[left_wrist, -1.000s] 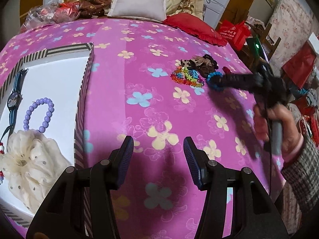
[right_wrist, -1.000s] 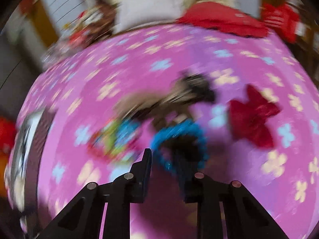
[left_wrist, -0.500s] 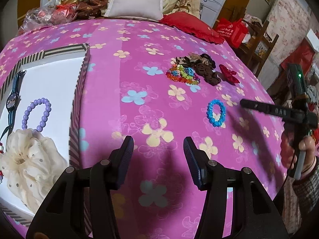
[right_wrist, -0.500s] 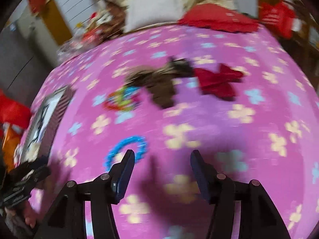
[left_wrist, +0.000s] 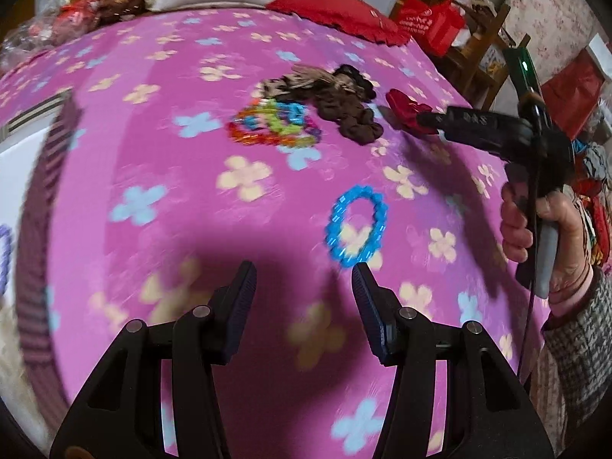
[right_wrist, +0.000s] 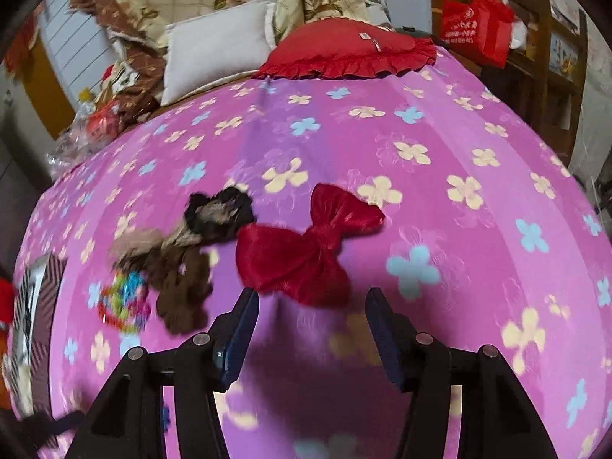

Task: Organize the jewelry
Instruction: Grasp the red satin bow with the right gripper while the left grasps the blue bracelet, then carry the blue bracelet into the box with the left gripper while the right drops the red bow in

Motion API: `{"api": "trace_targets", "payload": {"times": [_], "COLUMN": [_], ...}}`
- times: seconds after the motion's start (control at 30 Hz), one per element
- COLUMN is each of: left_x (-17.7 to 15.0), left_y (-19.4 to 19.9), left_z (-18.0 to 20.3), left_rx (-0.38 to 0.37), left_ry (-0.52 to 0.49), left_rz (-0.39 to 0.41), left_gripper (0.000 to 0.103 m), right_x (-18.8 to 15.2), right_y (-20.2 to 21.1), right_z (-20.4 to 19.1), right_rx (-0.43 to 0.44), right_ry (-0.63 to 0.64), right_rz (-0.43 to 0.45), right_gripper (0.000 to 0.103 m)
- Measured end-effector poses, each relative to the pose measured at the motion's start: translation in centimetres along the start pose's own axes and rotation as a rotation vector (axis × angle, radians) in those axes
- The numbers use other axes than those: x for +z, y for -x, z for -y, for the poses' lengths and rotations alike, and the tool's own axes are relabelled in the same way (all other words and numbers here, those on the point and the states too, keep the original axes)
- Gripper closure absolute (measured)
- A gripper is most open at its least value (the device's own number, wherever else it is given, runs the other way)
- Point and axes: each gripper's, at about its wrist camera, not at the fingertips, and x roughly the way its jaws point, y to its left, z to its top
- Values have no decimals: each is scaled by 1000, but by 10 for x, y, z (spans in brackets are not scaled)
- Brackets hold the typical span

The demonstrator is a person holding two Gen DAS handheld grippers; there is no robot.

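Note:
A blue bead bracelet (left_wrist: 355, 225) lies on the pink flowered bedspread just beyond my open, empty left gripper (left_wrist: 304, 283), by its right fingertip. A multicoloured bead bracelet (left_wrist: 273, 126) (right_wrist: 124, 300), brown hair scrunchies (left_wrist: 344, 109) (right_wrist: 183, 279) and a red bow (left_wrist: 407, 113) (right_wrist: 302, 256) lie farther back. My right gripper (right_wrist: 311, 308) is open and empty, just short of the red bow; it also shows in the left wrist view (left_wrist: 485, 130), over the bow. The striped-edged white box (left_wrist: 38, 206) (right_wrist: 38, 306) is at the left.
A purple bead bracelet (left_wrist: 4, 252) and a white scrunchie (left_wrist: 7, 348) show at the box's edge. A red cushion (right_wrist: 348, 53), white pillow (right_wrist: 218, 49) and clutter lie at the bed's far end. Red bags (left_wrist: 428, 23) and furniture stand right of the bed.
The right gripper released the blue bracelet on the bedspread, then moved back up to the red bow. My left gripper moved right and forward toward the blue bracelet; the box slid left.

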Motion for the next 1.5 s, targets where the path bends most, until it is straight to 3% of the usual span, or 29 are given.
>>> {"api": "trace_targets", "payload": {"times": [0.23,0.3,0.33,0.37,0.4,0.43,0.6,0.83,1.13,1.5], "left_x": [21,22,22,20,18,16,9,2,-4,9], "left_y": [-29,-32,-33,-34,-34,-34,-17,39,107,133], "left_z": [22,29,34,39,42,45,39,5,-46,-177], "left_rx": [-12,-20,-22,-18,-22,-73,-76,-95,-65,72], "left_ry": [-57,-81,-98,-124,-144,-150,-132,-53,20,192], "left_rz": [-17,-15,-8,-4,4,-12,8,87,227,314], "left_gripper": [52,52,56,76,84,93,95,95,95,95], "right_x": [11,13,14,15,15,14,6,-4,-15,-57], "right_y": [-26,-30,-31,-31,-31,-30,-8,39,78,59], "right_z": [-2,-7,-7,-7,-7,-6,-3,-26,-113,-284], "right_rx": [-31,-63,-75,-75,-74,-66,-72,-92,-9,180], "right_ry": [-16,8,14,14,9,-1,-12,70,220,462], "right_rz": [-12,-5,-2,-3,-6,-16,-6,58,81,-4], "right_gripper": [47,53,61,73,80,87,88,88,88,88]}}
